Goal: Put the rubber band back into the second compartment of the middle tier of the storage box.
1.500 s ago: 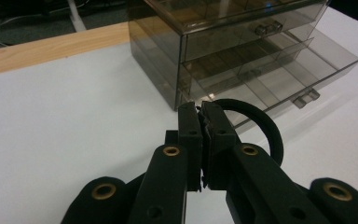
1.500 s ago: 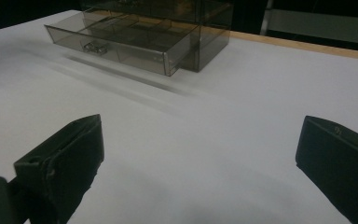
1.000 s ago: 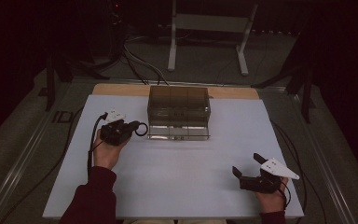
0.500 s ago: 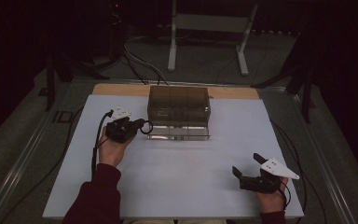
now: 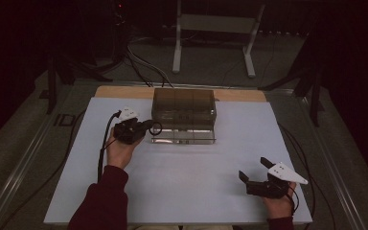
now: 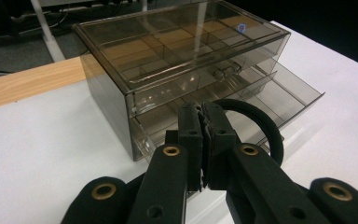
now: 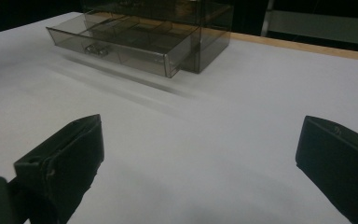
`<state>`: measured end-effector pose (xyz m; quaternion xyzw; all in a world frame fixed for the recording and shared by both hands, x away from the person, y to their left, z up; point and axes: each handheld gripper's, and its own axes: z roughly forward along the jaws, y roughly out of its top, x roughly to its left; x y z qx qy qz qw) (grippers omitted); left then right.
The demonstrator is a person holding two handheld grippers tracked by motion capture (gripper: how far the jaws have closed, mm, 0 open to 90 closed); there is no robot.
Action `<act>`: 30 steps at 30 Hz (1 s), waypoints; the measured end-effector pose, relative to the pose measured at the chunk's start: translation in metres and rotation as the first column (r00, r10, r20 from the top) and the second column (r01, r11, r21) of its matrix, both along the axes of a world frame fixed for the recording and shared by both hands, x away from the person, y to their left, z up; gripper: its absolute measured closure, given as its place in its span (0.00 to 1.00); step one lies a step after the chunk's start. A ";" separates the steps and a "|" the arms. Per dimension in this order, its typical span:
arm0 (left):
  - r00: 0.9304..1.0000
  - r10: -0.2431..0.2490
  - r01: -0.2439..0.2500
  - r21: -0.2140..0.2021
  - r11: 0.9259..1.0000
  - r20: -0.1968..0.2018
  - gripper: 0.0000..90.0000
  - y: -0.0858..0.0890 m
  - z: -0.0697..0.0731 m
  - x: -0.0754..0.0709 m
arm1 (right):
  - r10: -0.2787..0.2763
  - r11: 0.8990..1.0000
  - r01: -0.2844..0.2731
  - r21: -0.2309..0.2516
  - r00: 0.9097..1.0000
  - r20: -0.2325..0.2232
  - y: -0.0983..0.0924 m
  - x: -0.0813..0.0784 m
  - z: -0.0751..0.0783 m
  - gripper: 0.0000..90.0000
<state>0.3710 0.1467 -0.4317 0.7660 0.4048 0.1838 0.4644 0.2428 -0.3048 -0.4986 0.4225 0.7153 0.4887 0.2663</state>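
A smoky see-through drawer box (image 5: 184, 106) stands at the back middle of the white table top (image 5: 182, 182). Its bottom drawer (image 5: 184, 137) is pulled out toward me. My left gripper (image 5: 148, 127) is shut on a black elastic ring (image 5: 156, 128) just left of the open drawer's corner. In the left gripper view the ring (image 6: 263, 125) loops out to the right of the closed left gripper (image 6: 201, 117), over the open drawer (image 6: 289, 93). My right gripper (image 5: 253, 168) rests open near the front right of the table, nothing between its jaws. In the right gripper view the drawer (image 7: 121, 46) is far ahead.
A wooden strip (image 5: 124, 92) borders the table's back edge behind the box. Cables (image 5: 143, 67) and a white stand (image 5: 211, 43) lie on the dark floor beyond. A cable (image 5: 103, 143) trails from the left gripper along the table.
My left gripper has carried the black ring a little to the right, up to the open drawer's left corner. The right gripper has stayed put.
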 end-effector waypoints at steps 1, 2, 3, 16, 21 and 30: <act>1.000 0.000 0.000 -0.001 1.000 0.000 0.98 -0.001 0.000 0.001 | 0.000 1.000 0.000 0.000 1.000 0.000 0.000 0.000 0.000 0.02; 1.000 -0.002 0.002 -0.002 1.000 0.000 0.98 -0.001 -0.001 0.001 | 0.000 1.000 0.000 -0.001 1.000 0.000 0.000 0.000 0.000 0.02; 1.000 -0.001 0.001 -0.003 1.000 0.000 0.98 -0.002 -0.001 0.002 | 0.000 1.000 0.000 0.000 1.000 0.000 0.000 0.000 0.000 0.02; 1.000 -0.009 0.009 0.000 1.000 0.008 0.98 -0.010 0.001 0.009 | 0.003 1.000 -0.003 0.000 1.000 0.001 0.000 0.000 0.000 0.02; 1.000 -0.015 0.015 -0.001 1.000 0.011 0.98 -0.014 0.000 0.011 | 0.005 1.000 -0.005 0.001 1.000 0.001 0.001 0.001 0.000 0.02; 1.000 -0.024 0.023 0.008 1.000 0.011 0.98 -0.023 -0.001 0.015 | 0.003 1.000 -0.003 0.002 1.000 0.002 0.000 0.001 0.000 0.02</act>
